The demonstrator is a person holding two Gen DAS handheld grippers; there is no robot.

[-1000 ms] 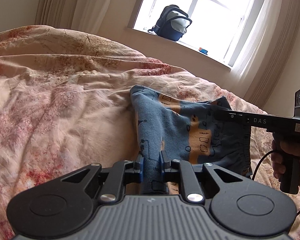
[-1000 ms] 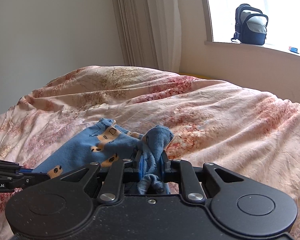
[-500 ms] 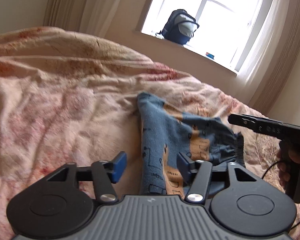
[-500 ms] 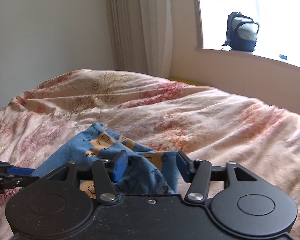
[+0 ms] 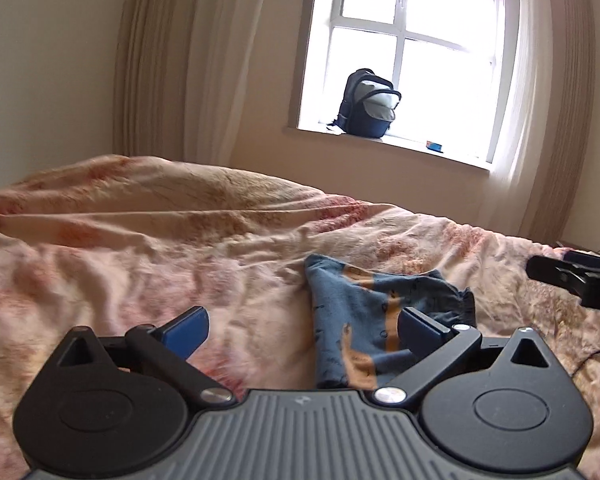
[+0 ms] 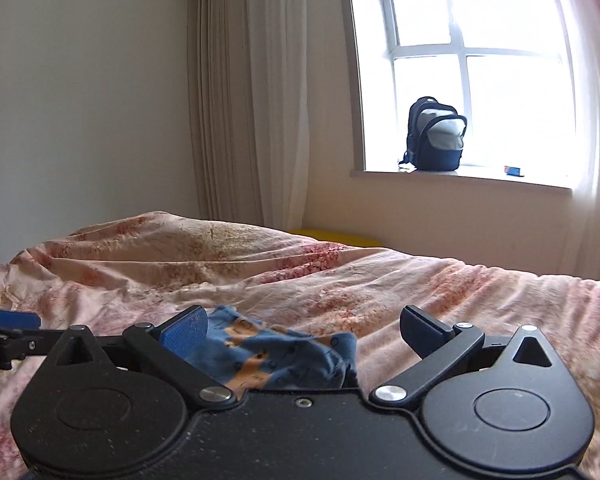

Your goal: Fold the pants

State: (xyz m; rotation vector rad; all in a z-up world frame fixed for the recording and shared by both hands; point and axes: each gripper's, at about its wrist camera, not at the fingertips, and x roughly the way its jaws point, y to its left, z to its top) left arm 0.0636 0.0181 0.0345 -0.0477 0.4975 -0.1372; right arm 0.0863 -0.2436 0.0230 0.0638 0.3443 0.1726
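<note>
The pants (image 5: 364,320) lie in a small blue bundle on the bed, printed with orange-brown animals and thin dark outlines. In the left wrist view they sit right of centre in the lower half of the frame; in the right wrist view they sit (image 6: 268,356) low and just left of centre, partly hidden behind the black body of the tool. One gathered edge bunches up at the bundle's right side in the left view.

Under them spreads a rumpled pink floral duvet (image 5: 140,248), rising into a soft ridge toward the upper left. Beyond the bed hang long beige curtains (image 6: 244,100). A dark blue and grey backpack (image 5: 368,104) stands on the windowsill (image 5: 400,150) before a bright white-framed window (image 5: 416,52), with a small blue object (image 5: 434,145) further right along the sill. A strip of something yellow (image 6: 336,236) shows past the far edge of the bed in the right view.

The left tongs (image 5: 303,328) stand spread wide, having just been opening; the cloth lies in the gap nearer the right blue pad, and neither pad presses on it. The right tongs (image 6: 303,328) are likewise spread wide after just opening, with the pants below and between them, apart from the right pad; whether the left pad touches the cloth I cannot tell. Each tool's dark tip pokes into the other's view at the frame's edge.
</note>
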